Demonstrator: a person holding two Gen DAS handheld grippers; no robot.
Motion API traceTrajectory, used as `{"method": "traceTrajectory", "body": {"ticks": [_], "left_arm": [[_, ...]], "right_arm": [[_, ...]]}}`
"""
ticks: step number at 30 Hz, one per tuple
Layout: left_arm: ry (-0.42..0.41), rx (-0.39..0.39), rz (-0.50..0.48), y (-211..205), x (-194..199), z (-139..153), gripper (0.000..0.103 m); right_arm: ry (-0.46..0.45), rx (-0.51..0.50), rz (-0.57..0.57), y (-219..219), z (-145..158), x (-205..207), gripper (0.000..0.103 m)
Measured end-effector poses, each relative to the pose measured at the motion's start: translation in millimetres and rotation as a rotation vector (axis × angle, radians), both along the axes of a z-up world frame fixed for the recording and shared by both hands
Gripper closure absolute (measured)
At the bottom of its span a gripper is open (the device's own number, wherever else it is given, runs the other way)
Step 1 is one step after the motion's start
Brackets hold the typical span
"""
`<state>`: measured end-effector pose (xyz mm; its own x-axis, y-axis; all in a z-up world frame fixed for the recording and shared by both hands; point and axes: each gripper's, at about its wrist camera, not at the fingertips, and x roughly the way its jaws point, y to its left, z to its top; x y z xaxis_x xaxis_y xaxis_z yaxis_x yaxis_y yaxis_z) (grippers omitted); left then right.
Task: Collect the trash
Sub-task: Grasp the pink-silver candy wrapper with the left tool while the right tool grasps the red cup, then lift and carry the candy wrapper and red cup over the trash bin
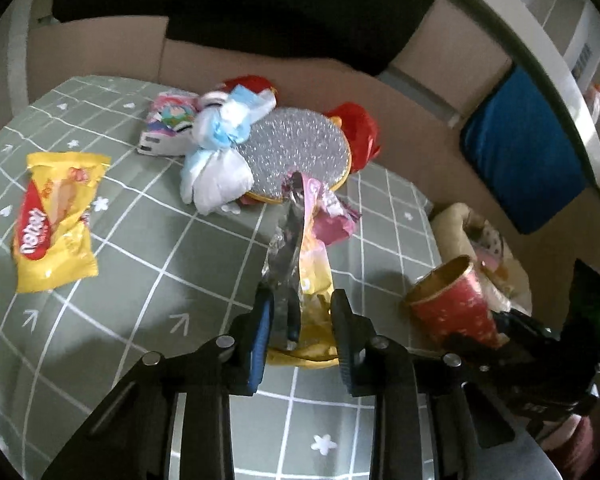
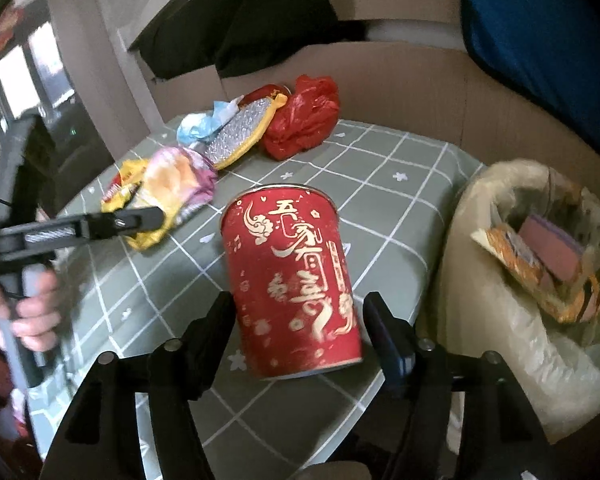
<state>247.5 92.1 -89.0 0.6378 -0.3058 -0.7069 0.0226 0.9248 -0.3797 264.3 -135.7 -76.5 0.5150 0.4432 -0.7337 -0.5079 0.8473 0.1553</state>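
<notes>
Red paper cup with gold script (image 2: 296, 284) between fingers of right gripper (image 2: 298, 320), above green checked tablecloth (image 2: 400, 216), long axis tilted, rim pointing away. Left gripper (image 1: 300, 320) clamps crinkly pink-yellow foil wrapper (image 1: 300, 256), pointing forward. Plastic-lined bin (image 2: 492, 280) beside table.

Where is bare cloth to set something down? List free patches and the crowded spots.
Bare tablecloth lies between the yellow snack packet and the crumpled wrapper; a second patch runs from the red cup back to the red plastic bag. Crowded: the far edge, where tissue bundle, silver pad and pink packet bunch together.
</notes>
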Motion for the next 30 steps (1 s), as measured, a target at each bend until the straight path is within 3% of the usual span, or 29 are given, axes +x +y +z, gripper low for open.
{"method": "traceTrajectory", "body": {"ticks": [6,9,15,22,30], "left_arm": [[-0.036,0.055,0.054,1,-16,11,0.078],[-0.047,0.068,0.08,4,-23,17,0.079],[-0.108,0.089,0.1,2,-36,40,0.08],[-0.253,0.137,0.078,-25,-52,89,0.08],[-0.388,0.159,0.002,-73,-70,139,0.08]], "right_arm": [[-0.082,-0.152,0.051,28,1,11,0.038],[-0.064,-0.17,0.068,35,0,17,0.042],[-0.086,-0.063,0.032,23,35,8,0.048],[-0.169,0.028,-0.025,-11,90,-14,0.048],[-0.314,0.036,-0.089,-48,140,-43,0.048]]}}
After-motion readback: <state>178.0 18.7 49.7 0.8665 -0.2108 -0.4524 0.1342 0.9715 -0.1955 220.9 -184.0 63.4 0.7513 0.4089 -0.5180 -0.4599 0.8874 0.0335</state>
